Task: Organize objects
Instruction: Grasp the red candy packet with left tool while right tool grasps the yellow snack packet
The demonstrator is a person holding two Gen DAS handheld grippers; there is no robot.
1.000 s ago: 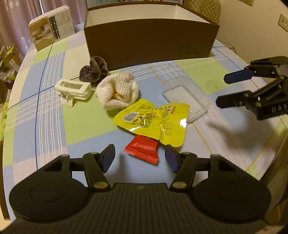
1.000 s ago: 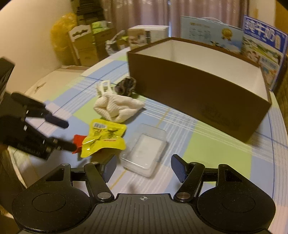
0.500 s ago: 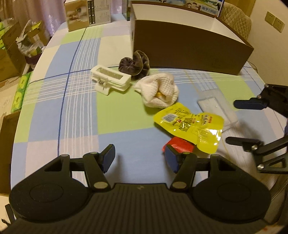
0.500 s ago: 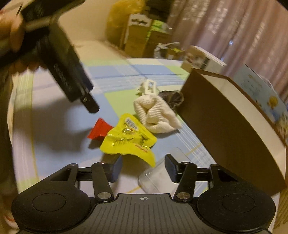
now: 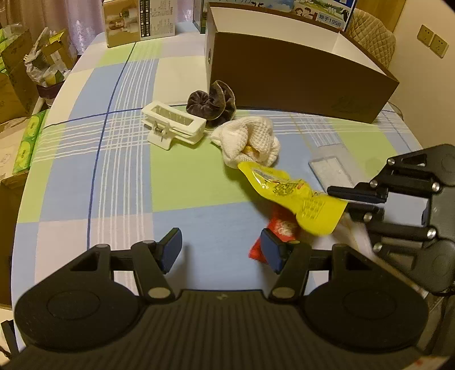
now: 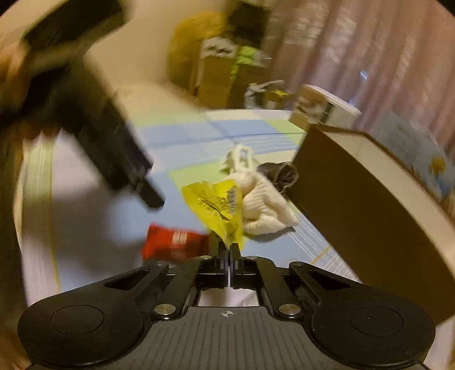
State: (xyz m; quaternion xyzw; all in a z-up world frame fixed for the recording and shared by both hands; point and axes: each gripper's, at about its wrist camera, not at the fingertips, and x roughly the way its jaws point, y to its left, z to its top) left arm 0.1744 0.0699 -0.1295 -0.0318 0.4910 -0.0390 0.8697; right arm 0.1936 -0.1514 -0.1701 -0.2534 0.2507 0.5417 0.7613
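My right gripper (image 6: 229, 250) is shut on one corner of a yellow snack packet (image 6: 219, 205), whose pinched end is raised off the checked tablecloth. In the left wrist view the same packet (image 5: 290, 196) hangs from the right gripper (image 5: 341, 200) at the right. Under it lies a red packet (image 5: 280, 230). My left gripper (image 5: 220, 250) stands open above the cloth, its right pad just beside the red packet and nothing between its fingers. Farther back are a white knitted cloth (image 5: 250, 142), a brown scrunchie (image 5: 212, 104), a white clip (image 5: 173, 125) and a clear plastic lid (image 5: 331, 168).
A large open brown box (image 5: 298, 76) stands at the back of the table, with printed cartons behind it. A small product box (image 5: 139, 20) sits at the far left corner. Cardboard cartons and bags crowd the floor beyond the table's left edge.
My right gripper has shut on the yellow packet's corner and lifted that end off the table. The left gripper has stayed open; its view shifted left earlier, then held still.
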